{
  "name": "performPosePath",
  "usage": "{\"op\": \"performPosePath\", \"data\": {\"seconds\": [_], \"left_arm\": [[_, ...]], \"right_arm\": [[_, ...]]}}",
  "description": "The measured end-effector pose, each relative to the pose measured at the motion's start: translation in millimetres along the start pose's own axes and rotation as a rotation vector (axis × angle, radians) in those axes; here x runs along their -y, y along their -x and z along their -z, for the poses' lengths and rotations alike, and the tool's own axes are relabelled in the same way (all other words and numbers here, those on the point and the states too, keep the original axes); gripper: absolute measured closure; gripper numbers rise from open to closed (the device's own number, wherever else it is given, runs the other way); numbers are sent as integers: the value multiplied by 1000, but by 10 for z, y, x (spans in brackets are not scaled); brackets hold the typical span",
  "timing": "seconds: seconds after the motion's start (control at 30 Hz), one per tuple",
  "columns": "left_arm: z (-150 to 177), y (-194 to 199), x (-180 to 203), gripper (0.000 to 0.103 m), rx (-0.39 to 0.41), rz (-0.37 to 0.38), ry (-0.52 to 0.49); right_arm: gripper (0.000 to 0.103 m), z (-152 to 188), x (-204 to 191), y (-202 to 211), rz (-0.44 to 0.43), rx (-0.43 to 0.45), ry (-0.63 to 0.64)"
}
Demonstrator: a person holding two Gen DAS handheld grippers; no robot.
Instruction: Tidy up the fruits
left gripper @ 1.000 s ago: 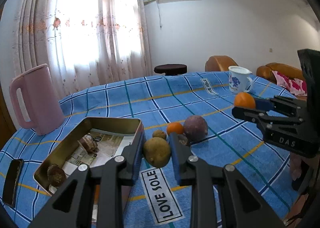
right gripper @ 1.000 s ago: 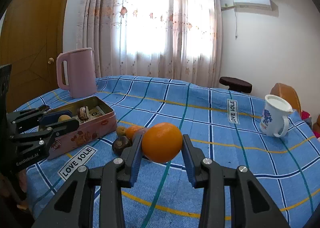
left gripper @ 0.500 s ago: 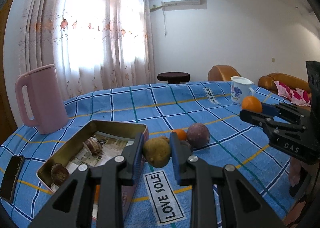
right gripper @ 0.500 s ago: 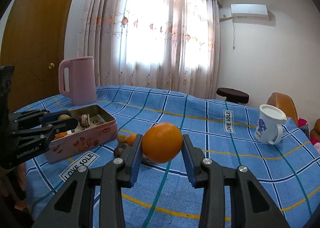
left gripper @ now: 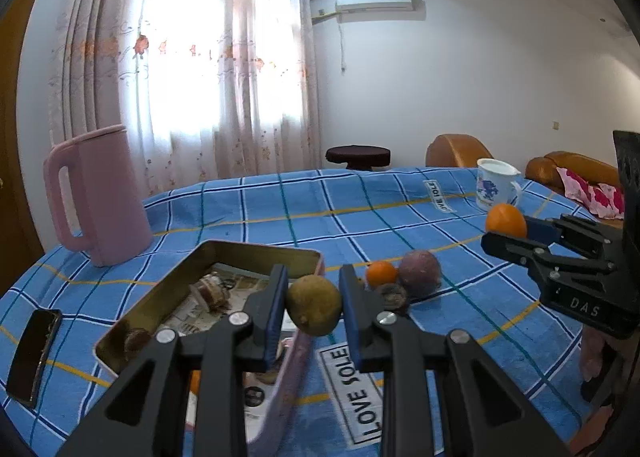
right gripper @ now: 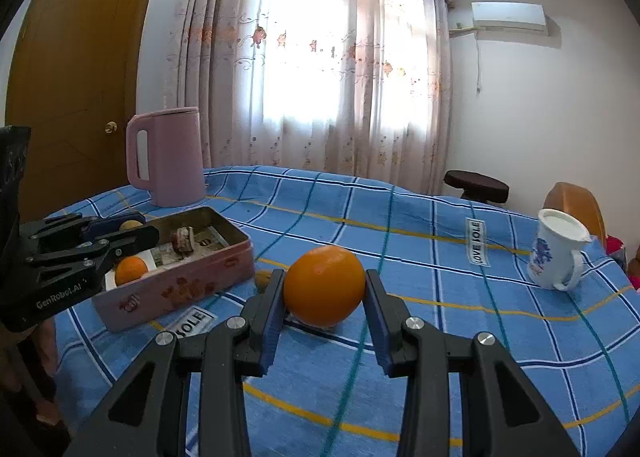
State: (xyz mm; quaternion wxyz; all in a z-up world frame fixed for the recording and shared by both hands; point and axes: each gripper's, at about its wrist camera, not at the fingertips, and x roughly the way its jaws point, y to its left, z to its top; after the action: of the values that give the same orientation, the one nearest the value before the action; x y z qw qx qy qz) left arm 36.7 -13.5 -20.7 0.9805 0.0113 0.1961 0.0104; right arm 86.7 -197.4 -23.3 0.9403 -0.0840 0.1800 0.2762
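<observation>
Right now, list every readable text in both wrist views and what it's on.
"LOVE SOLE": white label on the blue checked tablecloth; repeated on farther labels.
"DAS": right gripper body, left wrist view.
"GenRobot.AI": left gripper body, right wrist view.
Mug print and pink tin markings: no readable words.

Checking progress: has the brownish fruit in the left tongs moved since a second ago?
Yes, slightly: the brownish fruit has shifted left, from beside the tin to over its right-hand wall.
</observation>
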Motion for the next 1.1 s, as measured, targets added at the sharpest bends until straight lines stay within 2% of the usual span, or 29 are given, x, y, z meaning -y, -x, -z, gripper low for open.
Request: {"op": "performPosePath", "data": {"seconds": [0.63, 1.1], "left_arm": [[-37, -59, -674, 75, -68, -127, 63], [58, -225, -976, 75, -149, -157, 76]], "right_arm": [[63, -418, -713, -509, -165, -29, 87], [63, -401, -1208, -957, -256, -115, 115]]}}
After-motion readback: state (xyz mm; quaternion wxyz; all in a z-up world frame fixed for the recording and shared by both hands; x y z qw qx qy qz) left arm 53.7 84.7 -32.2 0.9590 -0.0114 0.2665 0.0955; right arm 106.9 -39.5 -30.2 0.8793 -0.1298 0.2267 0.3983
